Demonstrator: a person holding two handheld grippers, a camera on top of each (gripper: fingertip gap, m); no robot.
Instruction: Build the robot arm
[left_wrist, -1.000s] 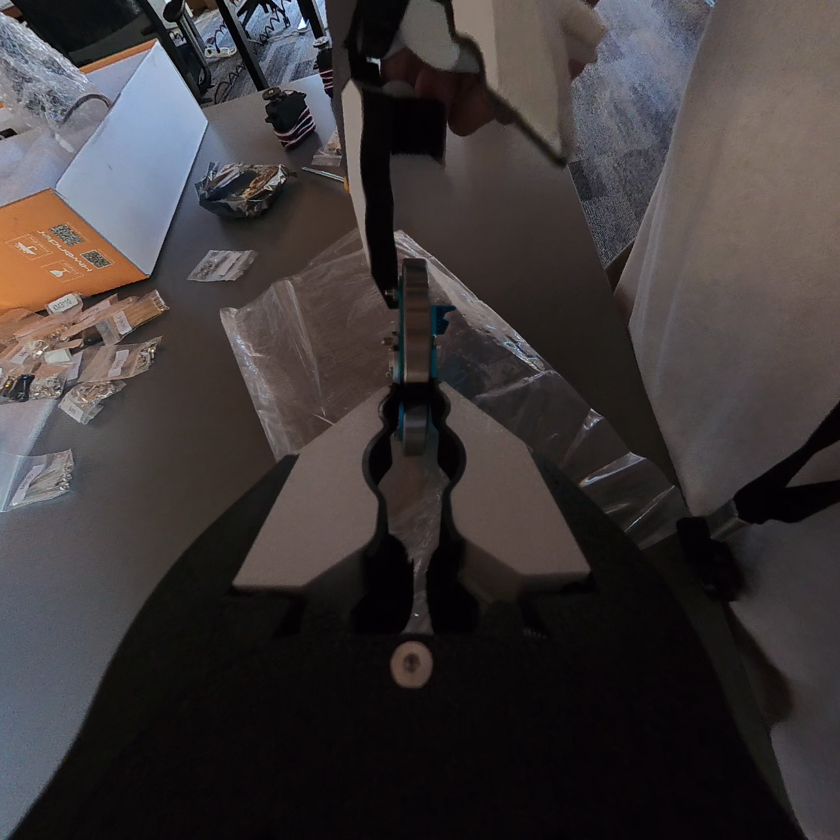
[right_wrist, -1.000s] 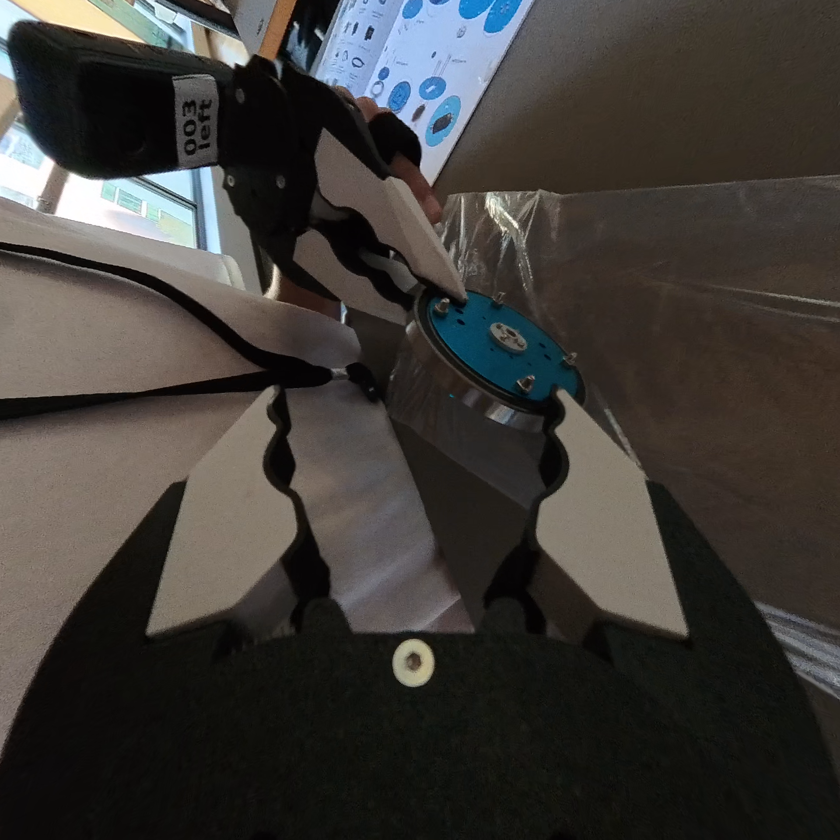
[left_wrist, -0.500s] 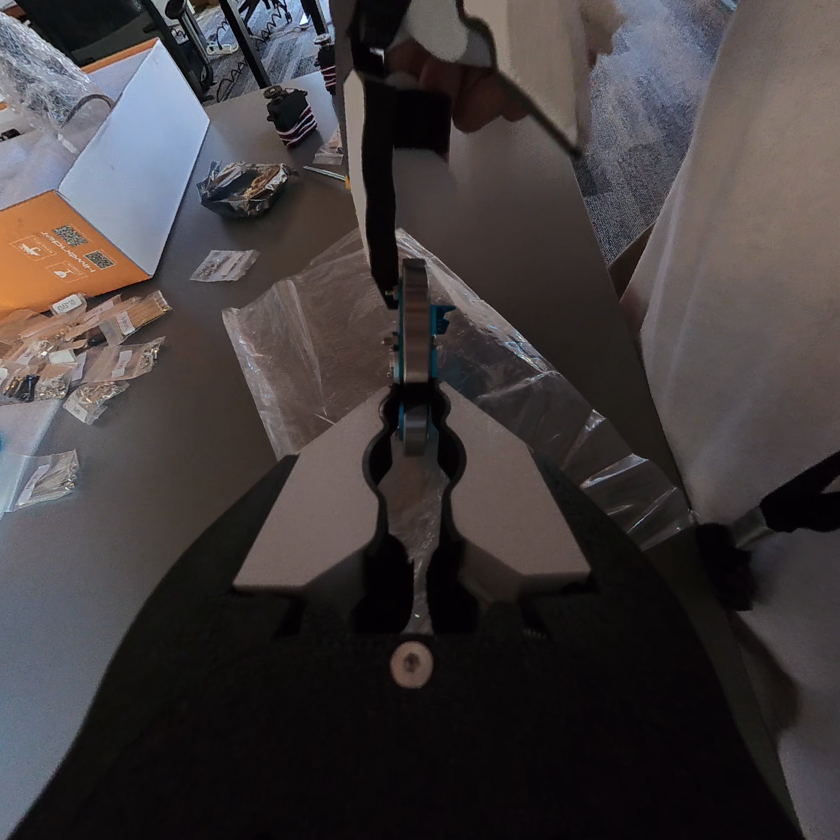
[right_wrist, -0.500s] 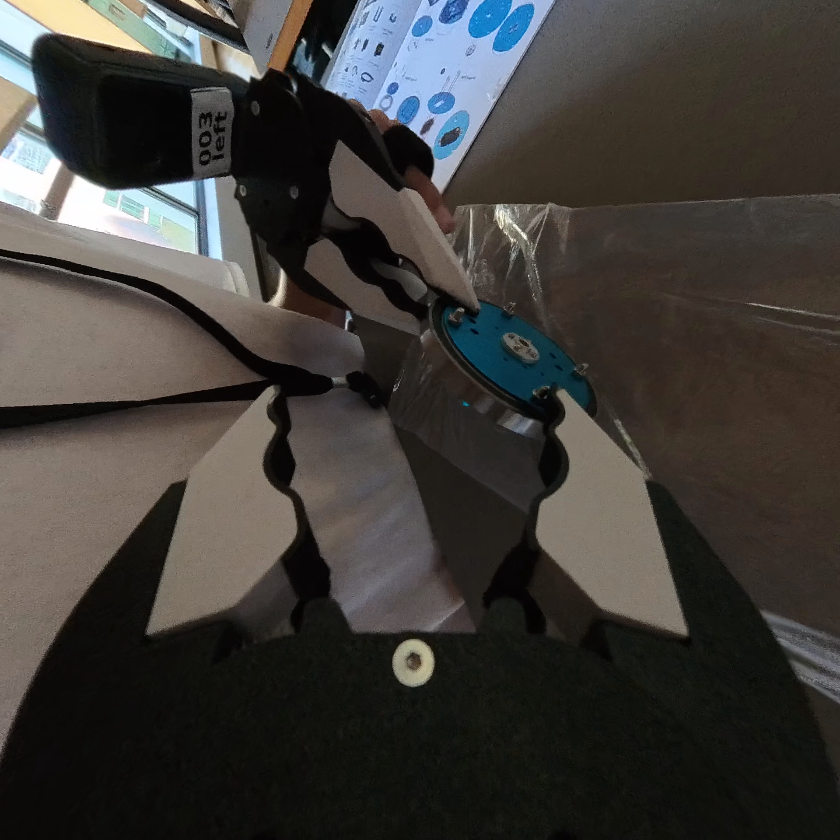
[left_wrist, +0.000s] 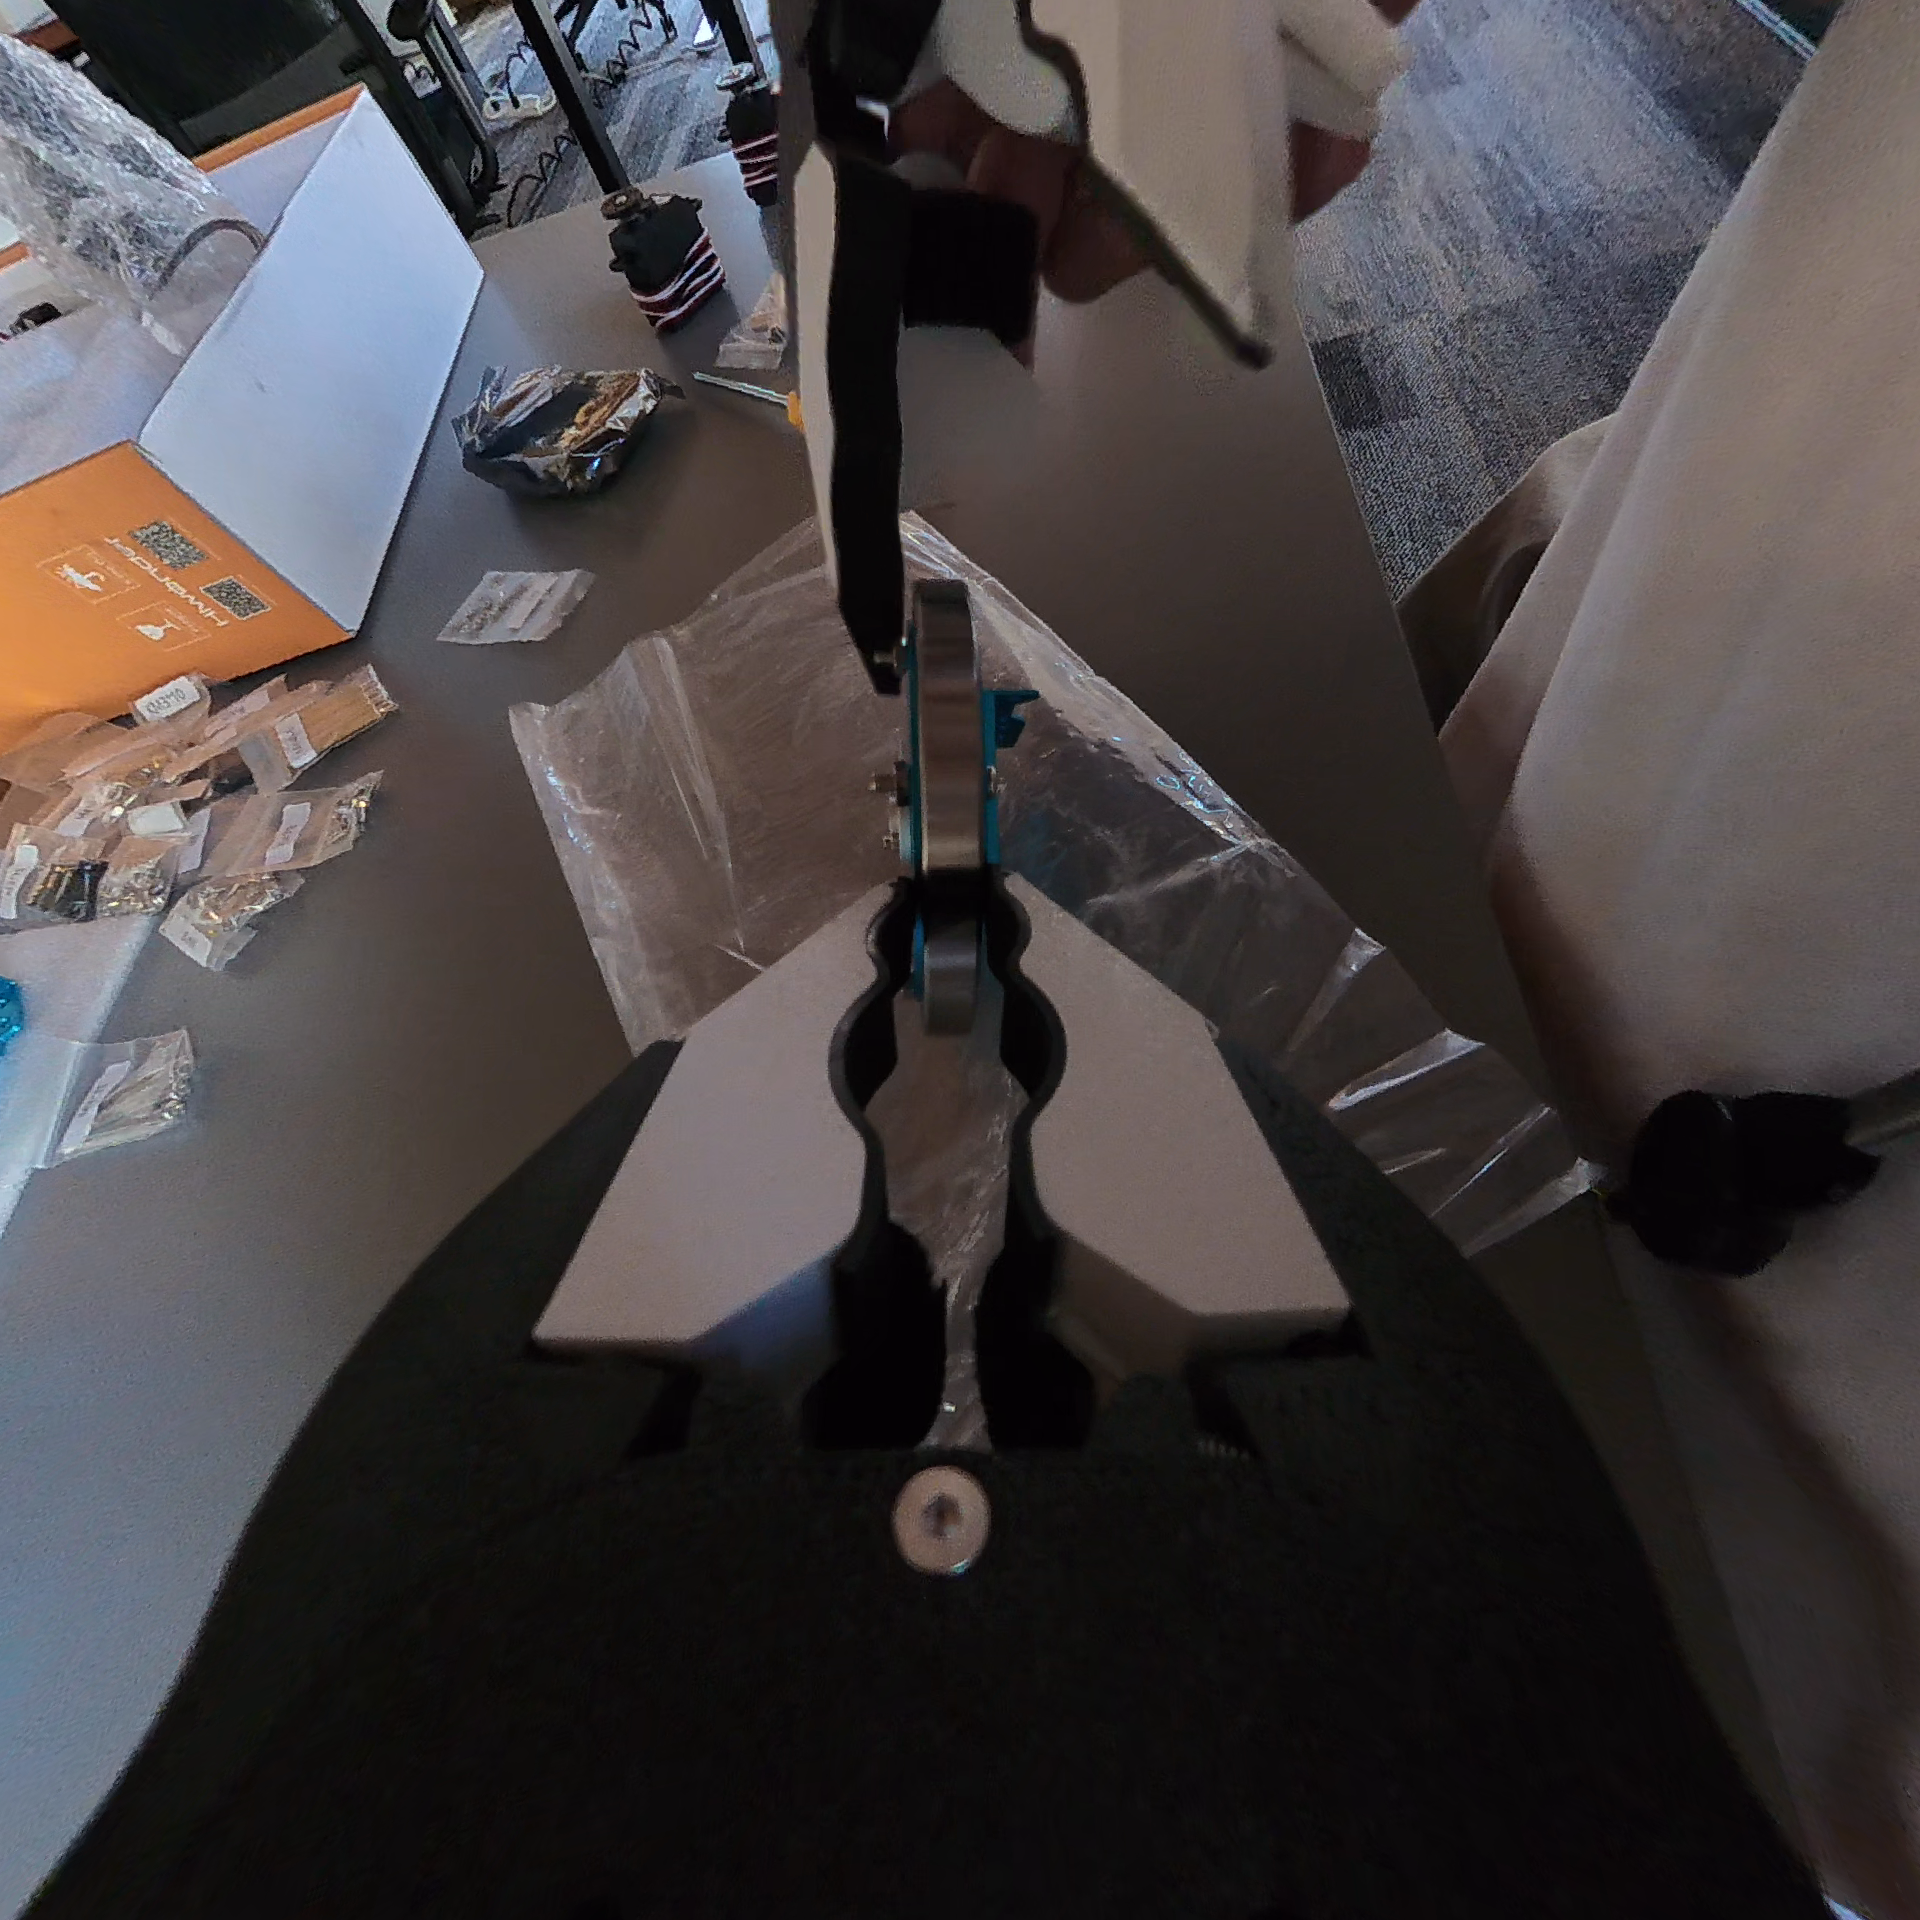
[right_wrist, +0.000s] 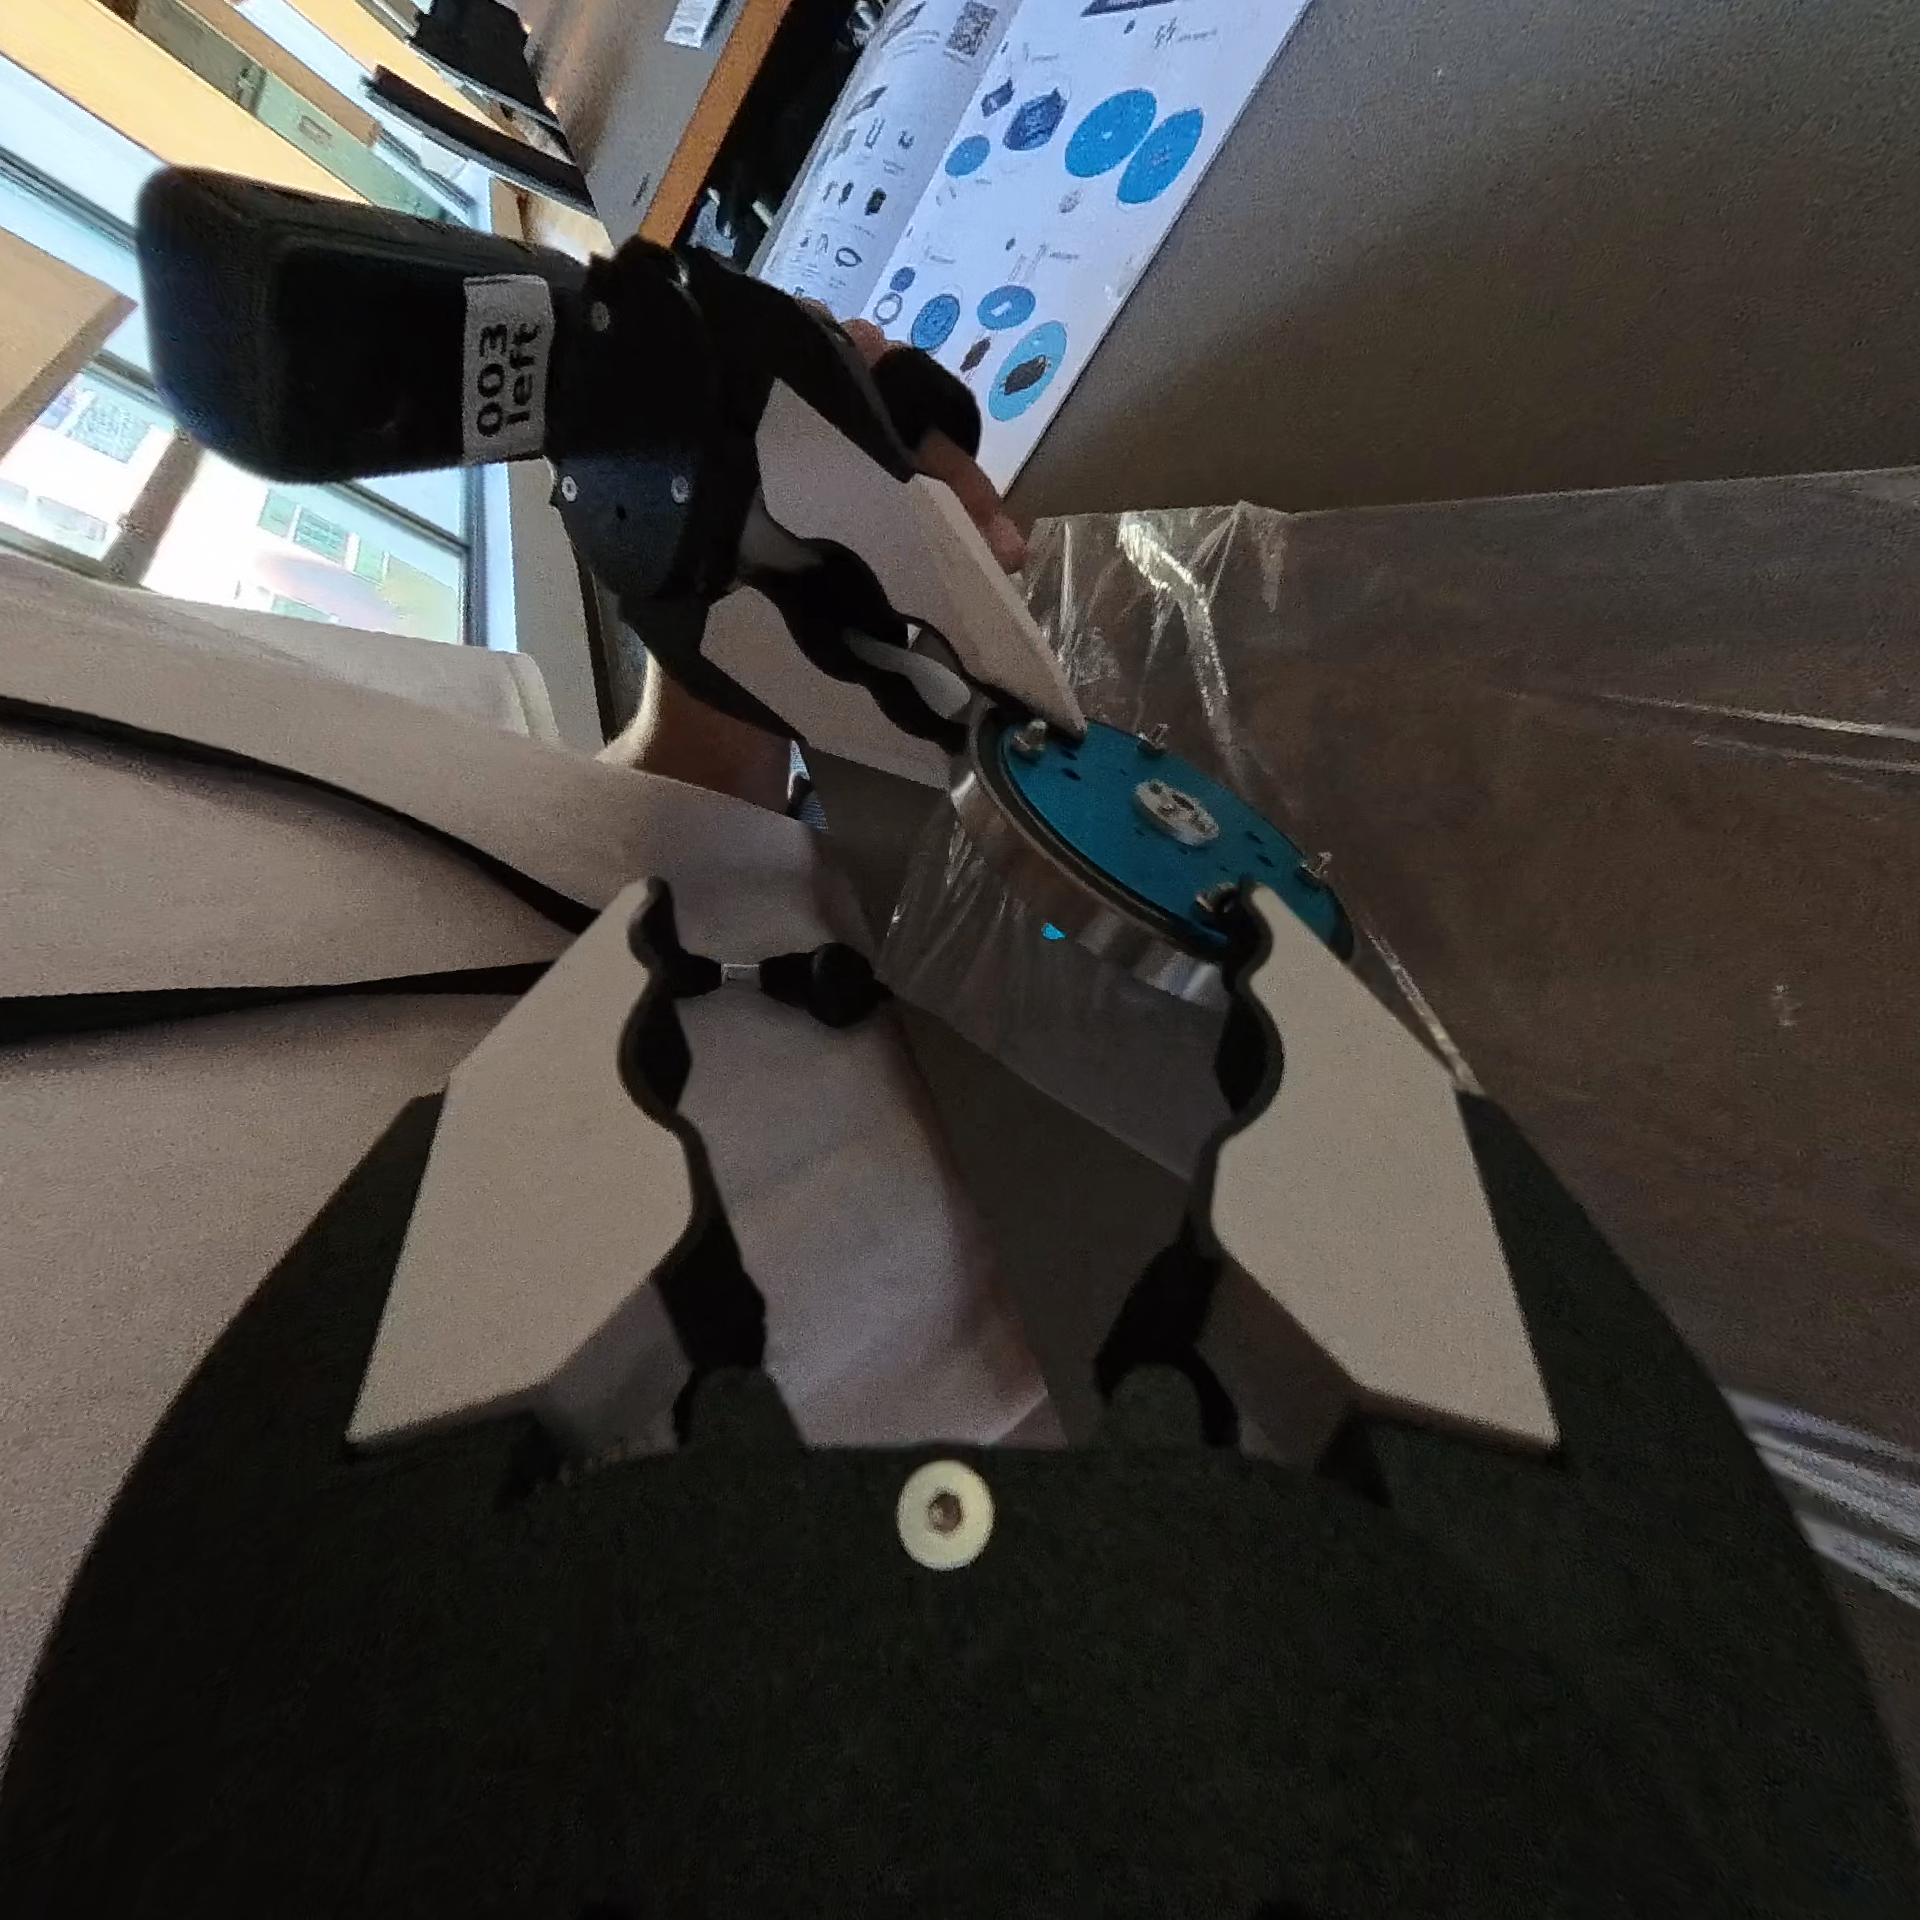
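Grey tabletop (left_wrist: 343, 1039), plastic sheet (left_wrist: 727, 748) spread. Left gripper (left_wrist: 940, 914) fingers clamp blue-faced disc (left_wrist: 951, 727) edgewise; right gripper (right_wrist: 940, 914) fingers wide apart, one touching disc's face.

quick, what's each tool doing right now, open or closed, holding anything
Left tool: shut on the blue and silver disc, gripping its edge.
Right tool: open, holding nothing; one finger's tip sits by the disc's blue face.
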